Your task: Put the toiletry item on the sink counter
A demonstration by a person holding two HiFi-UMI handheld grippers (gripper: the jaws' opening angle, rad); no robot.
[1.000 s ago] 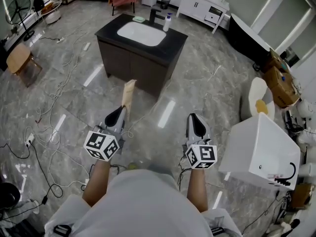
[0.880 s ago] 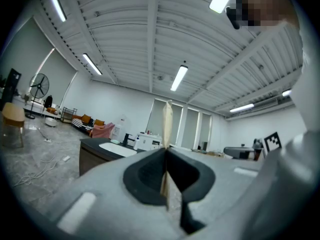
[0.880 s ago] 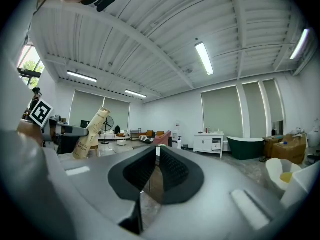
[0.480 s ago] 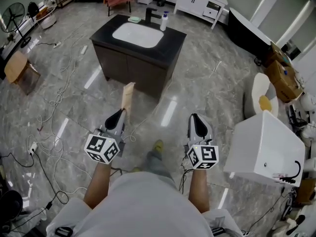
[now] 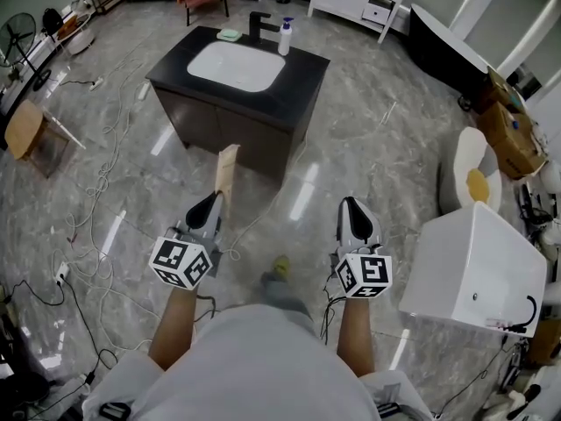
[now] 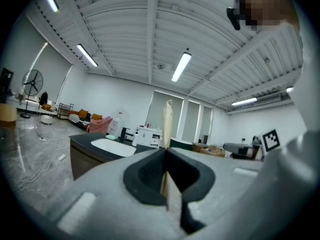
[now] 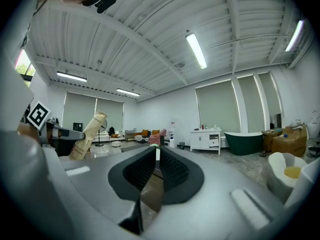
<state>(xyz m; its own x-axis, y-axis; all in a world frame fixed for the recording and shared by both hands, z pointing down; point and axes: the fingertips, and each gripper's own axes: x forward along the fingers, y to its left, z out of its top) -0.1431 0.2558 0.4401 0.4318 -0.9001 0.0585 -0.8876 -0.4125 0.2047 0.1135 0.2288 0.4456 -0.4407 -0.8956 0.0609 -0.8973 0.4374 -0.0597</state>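
A flat beige toothbrush pack (image 5: pixel 227 169) stands upright in my left gripper (image 5: pixel 216 196), which is shut on its lower end. In the left gripper view the pack (image 6: pixel 167 119) rises edge-on from between the pads of the left gripper (image 6: pixel 165 151). The black sink counter (image 5: pixel 298 68) with its white basin (image 5: pixel 235 65) stands ahead across the floor, well apart from both grippers. My right gripper (image 5: pixel 352 204) is level beside the left one, shut with nothing in it. The right gripper view shows the pack (image 7: pixel 87 134) off to the left of the right gripper (image 7: pixel 156 153).
On the counter's far edge stand a black faucet (image 5: pixel 257 24), a white pump bottle (image 5: pixel 284 38) and a green soap dish (image 5: pixel 229 34). Cables (image 5: pixel 96 191) trail over the floor at left. A white box (image 5: pixel 478 270) and a white chair (image 5: pixel 473 178) stand at right.
The sink counter has come nearer and lower in the head view. Both grippers have moved forward towards it, and the left one still holds the pack.
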